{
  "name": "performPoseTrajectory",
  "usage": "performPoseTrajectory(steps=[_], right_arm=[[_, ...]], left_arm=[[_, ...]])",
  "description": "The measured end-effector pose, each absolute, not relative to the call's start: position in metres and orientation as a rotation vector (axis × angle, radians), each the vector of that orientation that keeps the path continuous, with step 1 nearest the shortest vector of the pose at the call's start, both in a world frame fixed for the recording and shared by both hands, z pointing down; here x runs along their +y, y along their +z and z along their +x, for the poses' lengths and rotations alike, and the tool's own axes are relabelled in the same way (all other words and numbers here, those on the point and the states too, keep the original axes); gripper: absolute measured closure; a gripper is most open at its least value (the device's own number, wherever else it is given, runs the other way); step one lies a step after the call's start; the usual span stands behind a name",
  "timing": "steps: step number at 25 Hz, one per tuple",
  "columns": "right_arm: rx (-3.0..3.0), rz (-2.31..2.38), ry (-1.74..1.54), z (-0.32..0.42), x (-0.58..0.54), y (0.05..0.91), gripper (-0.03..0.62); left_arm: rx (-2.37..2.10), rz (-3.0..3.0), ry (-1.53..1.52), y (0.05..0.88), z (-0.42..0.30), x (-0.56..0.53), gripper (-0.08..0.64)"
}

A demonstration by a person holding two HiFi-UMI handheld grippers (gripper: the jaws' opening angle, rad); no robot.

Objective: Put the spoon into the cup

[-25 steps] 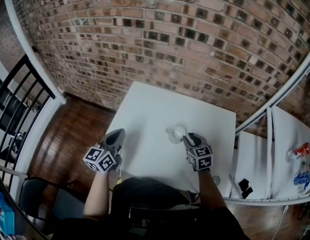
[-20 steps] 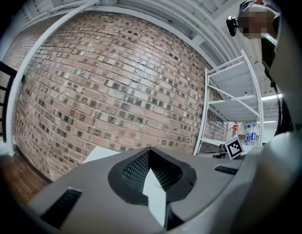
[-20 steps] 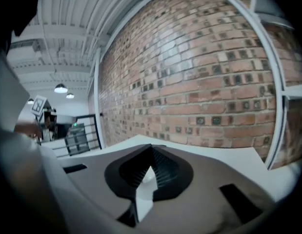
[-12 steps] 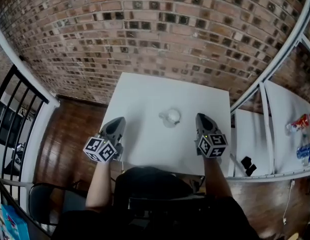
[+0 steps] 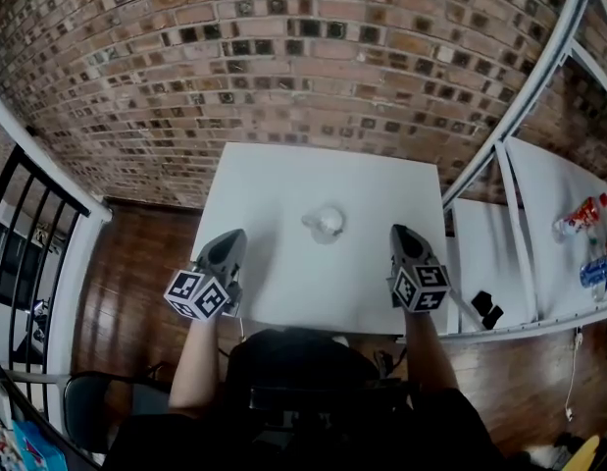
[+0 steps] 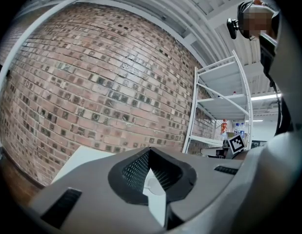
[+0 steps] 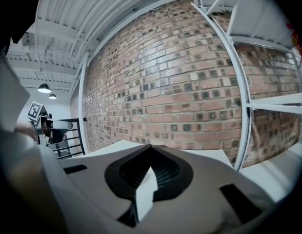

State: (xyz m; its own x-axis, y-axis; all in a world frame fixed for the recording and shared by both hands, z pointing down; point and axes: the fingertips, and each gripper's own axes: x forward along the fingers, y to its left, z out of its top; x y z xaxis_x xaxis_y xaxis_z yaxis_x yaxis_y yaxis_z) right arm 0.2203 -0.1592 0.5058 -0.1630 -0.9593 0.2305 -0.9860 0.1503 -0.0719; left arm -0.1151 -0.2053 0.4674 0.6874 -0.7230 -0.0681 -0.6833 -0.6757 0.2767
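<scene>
A small white cup [image 5: 328,222] stands near the middle of the white table [image 5: 283,180]. A pale stub pokes out at its left; whether it is the spoon or the cup's handle I cannot tell. My right gripper [image 5: 399,231] hovers to the right of the cup, well apart from it, shut and empty. In the right gripper view its jaws [image 7: 151,148] meet at the tip with nothing between them. My left gripper [image 5: 232,235] is over the table's near left part, shut, and holds nothing; the left gripper view shows its tips [image 6: 151,150] together.
A brick wall [image 5: 313,77] runs behind the table. A white shelf rack [image 5: 499,145] stands at the right with bottles [image 5: 581,214] and a black object [image 5: 482,310] on it. A black railing [image 5: 28,234] and wooden floor [image 5: 136,263] lie left.
My right gripper has drawn back from the cup toward the right edge of the table. The left gripper has shifted only slightly. The cup stays in place.
</scene>
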Motion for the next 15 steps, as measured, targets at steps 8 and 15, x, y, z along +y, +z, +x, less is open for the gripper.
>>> performPoseTrajectory(steps=[8,15], right_arm=[[-2.300,1.970,0.403,0.225,-0.141,0.523,0.591],[-2.332,1.941,0.383,0.223,-0.142,0.522,0.591]], left_arm=[[-1.112,2.656,-0.242,0.478,-0.115,-0.194,0.557],[-1.147,2.642,-0.286,0.476,-0.123,-0.190,0.557]])
